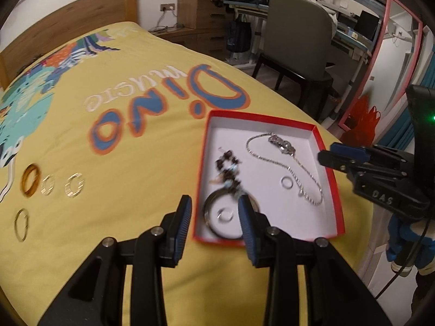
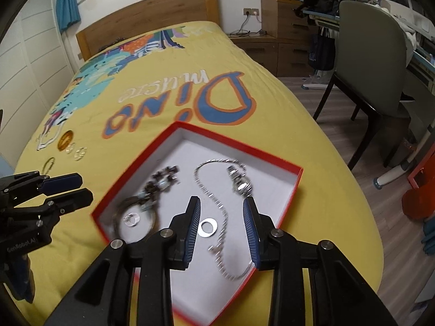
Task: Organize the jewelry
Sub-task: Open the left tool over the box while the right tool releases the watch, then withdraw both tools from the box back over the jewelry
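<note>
**Red-rimmed tray with jewelry on the yellow bedspread**

Silver chain necklace (image 2: 217, 212), a dark beaded piece (image 2: 160, 183) and two small rings lie in our red box (image 2: 272, 160) on the bedspread (image 2: 272, 103). Our left gripper (image 1: 214, 214) and right gripper (image 2: 221, 225) hover above it, jaws partly apart, empty. Gold rings (image 1: 30, 183) lie well apart.
</note>
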Demonstrator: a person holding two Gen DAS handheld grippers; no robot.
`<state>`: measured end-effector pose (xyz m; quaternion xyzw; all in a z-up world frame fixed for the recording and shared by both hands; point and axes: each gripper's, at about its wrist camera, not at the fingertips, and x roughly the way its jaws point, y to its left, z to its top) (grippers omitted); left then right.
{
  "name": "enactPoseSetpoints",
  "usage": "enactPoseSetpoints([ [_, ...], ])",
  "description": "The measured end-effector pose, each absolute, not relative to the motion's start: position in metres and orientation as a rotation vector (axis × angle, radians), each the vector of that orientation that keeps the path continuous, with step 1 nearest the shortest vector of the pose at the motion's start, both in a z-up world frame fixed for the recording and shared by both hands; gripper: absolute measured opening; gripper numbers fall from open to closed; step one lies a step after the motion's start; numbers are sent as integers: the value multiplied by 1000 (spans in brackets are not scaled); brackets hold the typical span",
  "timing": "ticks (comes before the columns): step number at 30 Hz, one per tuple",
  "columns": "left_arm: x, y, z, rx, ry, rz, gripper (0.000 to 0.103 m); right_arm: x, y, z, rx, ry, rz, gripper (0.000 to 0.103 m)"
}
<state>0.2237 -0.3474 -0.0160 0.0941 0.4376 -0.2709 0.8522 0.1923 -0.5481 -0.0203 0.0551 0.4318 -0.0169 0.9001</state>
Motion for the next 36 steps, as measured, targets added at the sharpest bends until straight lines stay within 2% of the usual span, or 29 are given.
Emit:
enactPoseSetpoints([
  [13, 156, -244, 10, 175, 890, -443, 34, 125, -466, 23, 131, 837, 40, 35],
  [22, 122, -170, 12, 169, 898, -349, 34, 98, -399, 29, 137, 832, 111, 36],
  [26, 114, -138, 9, 163, 897, -305, 41, 90, -372, 30, 140, 828, 141, 36],
  [36, 112, -78, 0, 128, 906, -212, 42, 98, -317, 25, 110, 834, 220, 37],
])
